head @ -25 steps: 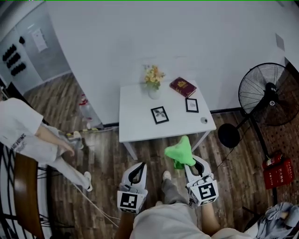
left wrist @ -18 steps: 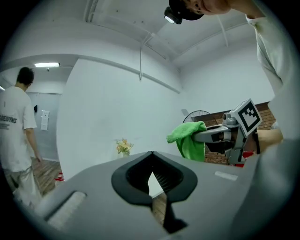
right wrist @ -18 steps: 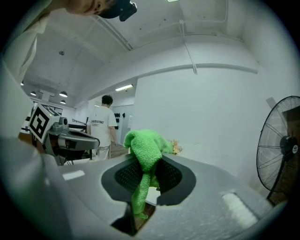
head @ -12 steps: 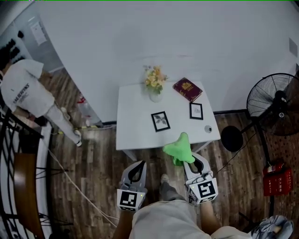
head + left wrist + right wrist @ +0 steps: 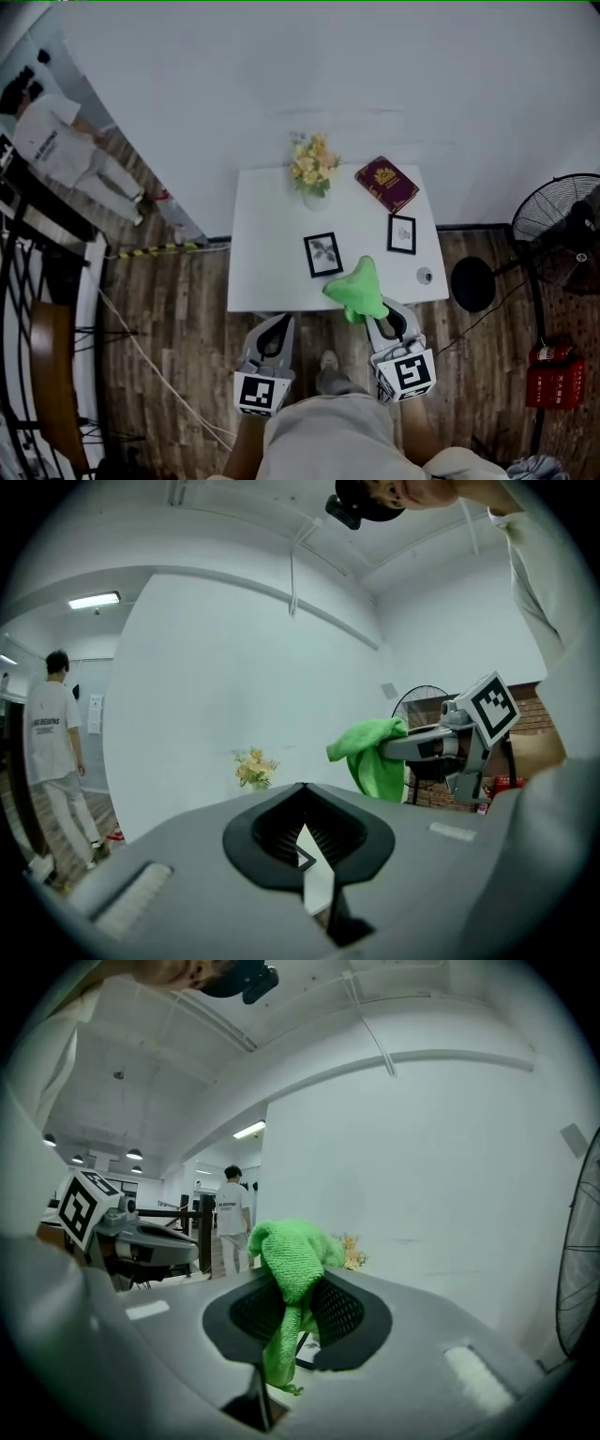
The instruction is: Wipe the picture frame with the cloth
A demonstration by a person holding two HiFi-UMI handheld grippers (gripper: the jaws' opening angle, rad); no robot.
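The right gripper (image 5: 378, 316) is clenched on the green cloth (image 5: 355, 290), which bunches up out of its jaws and hangs forward over the near edge of the white table (image 5: 267, 234). The left gripper (image 5: 274, 326) has its jaws pressed together with nothing between them, and it sits short of that same edge.

The picture frame (image 5: 322, 255) is close to the middle of the near edge, its long axis running from near edge to far edge with a slight tilt. It lies just ahead and to the left of the cloth's tip, so the right gripper is the nearer of the 2, and the coming move looks like a short reach forward and leftward. Whether the frame stands or lies flat cannot be told from above. A second frame (image 5: 401, 234) sits toward the right edge, further off, with a red book (image 5: 386, 184) and flowers (image 5: 314, 169) along the far edge.

Compared with 1 s ago, the table has come much closer: then both grippers were well back over the floor, whereas the cloth now overlaps the table's edge.
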